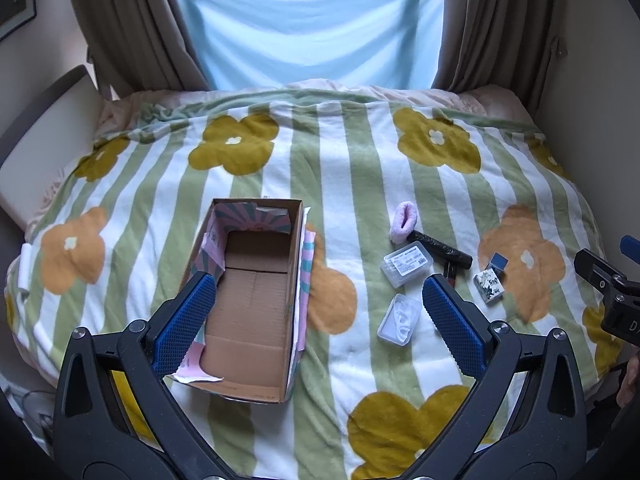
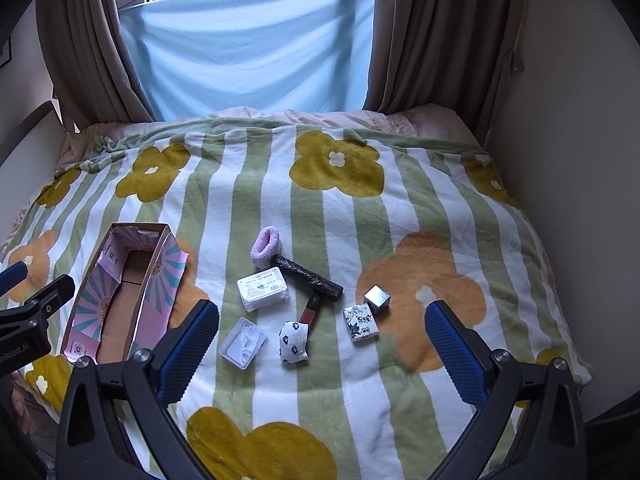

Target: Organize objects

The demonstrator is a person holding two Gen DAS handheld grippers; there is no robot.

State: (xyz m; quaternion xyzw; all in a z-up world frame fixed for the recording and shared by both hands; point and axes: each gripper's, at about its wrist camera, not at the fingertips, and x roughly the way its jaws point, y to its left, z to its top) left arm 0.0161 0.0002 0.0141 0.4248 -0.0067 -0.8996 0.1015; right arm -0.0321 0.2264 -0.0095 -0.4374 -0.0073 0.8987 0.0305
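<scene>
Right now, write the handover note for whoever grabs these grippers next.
Left gripper: open, empty, hovering over the cardboard box.
Right gripper: open, empty, above the loose items.
Box is empty; nothing packed yet.
Still on the blanket, right of the box: pink fuzzy roll, black rolled bag, cotton swab case, clear floss-pick case, patterned cloth pouch, floral card box, shiny metal cube, red-handled item.
All left to load.
</scene>
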